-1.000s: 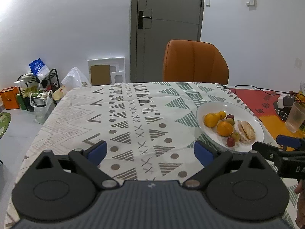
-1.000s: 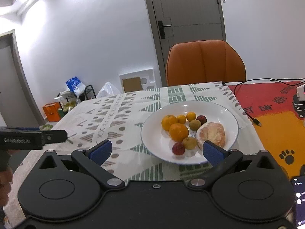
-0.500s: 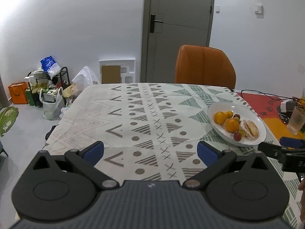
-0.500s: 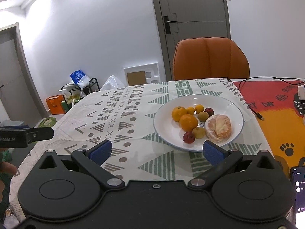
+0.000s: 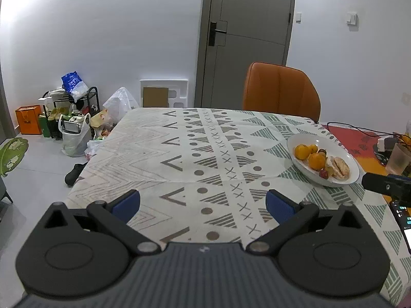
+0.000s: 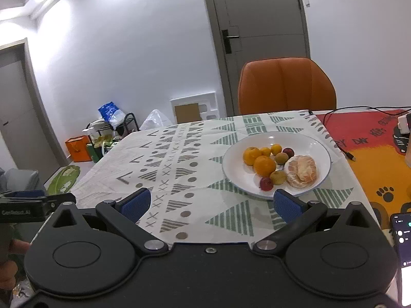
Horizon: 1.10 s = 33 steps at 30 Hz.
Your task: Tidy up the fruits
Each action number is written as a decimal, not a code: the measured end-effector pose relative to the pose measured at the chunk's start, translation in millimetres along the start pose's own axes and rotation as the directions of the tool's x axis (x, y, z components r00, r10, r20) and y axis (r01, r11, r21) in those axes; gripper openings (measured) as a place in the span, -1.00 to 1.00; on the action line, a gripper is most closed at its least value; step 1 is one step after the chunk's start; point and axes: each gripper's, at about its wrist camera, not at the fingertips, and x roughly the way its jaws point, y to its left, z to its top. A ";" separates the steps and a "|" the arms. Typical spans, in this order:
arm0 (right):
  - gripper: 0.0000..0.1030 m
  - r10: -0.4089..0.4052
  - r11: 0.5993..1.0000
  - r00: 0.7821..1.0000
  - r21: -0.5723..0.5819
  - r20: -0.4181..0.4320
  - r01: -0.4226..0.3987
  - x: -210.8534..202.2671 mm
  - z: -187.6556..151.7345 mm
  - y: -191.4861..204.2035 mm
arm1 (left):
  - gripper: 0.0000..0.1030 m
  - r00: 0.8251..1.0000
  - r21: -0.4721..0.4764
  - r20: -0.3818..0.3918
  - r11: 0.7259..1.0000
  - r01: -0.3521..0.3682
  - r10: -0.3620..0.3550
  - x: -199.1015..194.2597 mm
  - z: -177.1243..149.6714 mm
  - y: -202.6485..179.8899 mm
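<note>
Both tools held spread and empty above the patterned tabletop (image 5: 179,148), fruit piled on a white plate (image 6: 318,151).

The left tool (image 5: 203,204) hangs over bare cloth with its blue pads wide apart; the plate sits well off to its right. The right tool (image 6: 210,204) is likewise spread, its right pad just in front of the plate rim. On the plate: two oranges (image 6: 264,165), small yellow, greenish and red fruits, and a peeled citrus (image 6: 301,171). A phone (image 6: 402,233) is cut off at the right edge, and a cup (image 5: 399,157) is only partly in frame. The small fruits' kinds are hard to make out.
</note>
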 end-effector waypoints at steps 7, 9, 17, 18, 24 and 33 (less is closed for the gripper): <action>1.00 0.009 1.000 1.000 -0.030 0.000 -0.009 -12.4 -7.0 7.7 | 1.00 1.000 0.006 0.008 1.000 0.007 -0.007 -15.9 -7.6 6.6; 1.00 0.010 1.000 1.000 -0.025 -0.001 -0.010 -15.2 -8.7 7.4 | 1.00 1.000 0.002 0.007 1.000 0.008 -0.008 -18.6 -9.4 8.3; 1.00 0.011 1.000 1.000 -0.019 0.005 -0.011 -26.4 -19.1 5.6 | 1.00 1.000 -0.001 0.001 1.000 -0.004 0.004 -26.9 -16.4 11.6; 1.00 0.011 1.000 1.000 -0.019 0.008 -0.010 -27.0 -20.3 4.9 | 1.00 1.000 0.002 -0.001 1.000 -0.006 0.006 -27.0 -17.2 11.6; 1.00 0.008 1.000 1.000 -0.003 0.014 -0.008 -27.9 -22.2 2.1 | 1.00 1.000 0.017 -0.002 1.000 -0.022 0.022 -29.3 -21.4 10.9; 1.00 0.013 1.000 1.000 -0.001 0.009 -0.013 -27.6 -25.1 3.0 | 1.00 1.000 0.030 -0.007 0.999 -0.021 0.021 -30.6 -24.0 9.8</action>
